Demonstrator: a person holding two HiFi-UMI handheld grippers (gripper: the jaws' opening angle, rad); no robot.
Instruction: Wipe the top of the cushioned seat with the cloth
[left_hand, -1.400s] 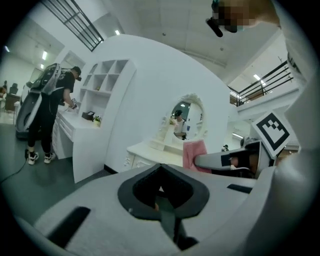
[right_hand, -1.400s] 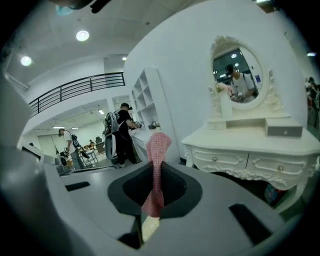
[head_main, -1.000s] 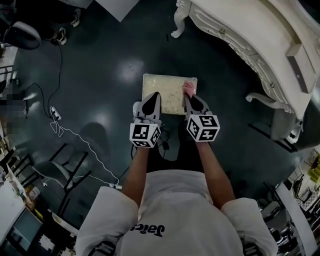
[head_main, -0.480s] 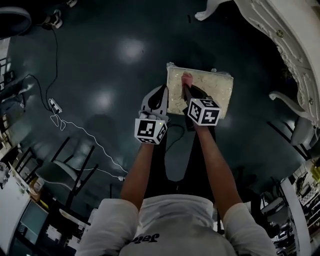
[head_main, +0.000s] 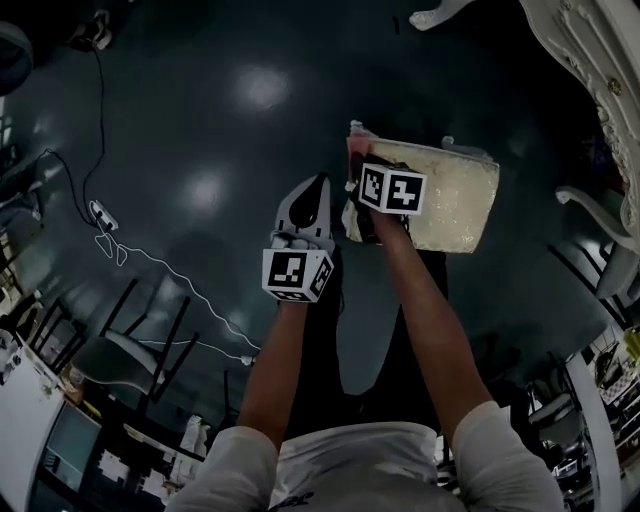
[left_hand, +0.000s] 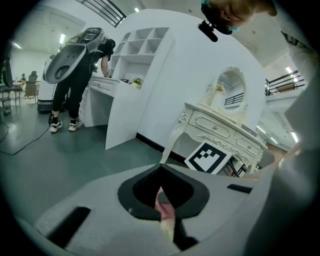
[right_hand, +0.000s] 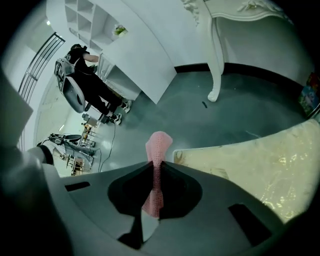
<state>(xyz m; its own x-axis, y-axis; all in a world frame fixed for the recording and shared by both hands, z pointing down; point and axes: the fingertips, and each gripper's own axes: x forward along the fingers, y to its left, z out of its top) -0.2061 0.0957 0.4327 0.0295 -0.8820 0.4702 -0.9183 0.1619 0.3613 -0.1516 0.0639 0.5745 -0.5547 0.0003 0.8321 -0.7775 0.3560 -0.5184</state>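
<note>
Right gripper (head_main: 353, 158) has been sweeping the cloth (right_hand: 159, 144) over to the seat's (head_main: 455, 200) left edge | its jaws are pinching the pink cloth mid-length, one end sticking out past the tips | left gripper (head_main: 316, 190) is hanging beside the seat, jaws closed, idle | cloth is looking light, soft and limp: best gripped bunched.

Both arms reach forward, right gripper (head_main: 355, 168) further out, fingers pinching the cloth (right_hand: 159, 145); left gripper (head_main: 316, 186) with fingers together.
</note>
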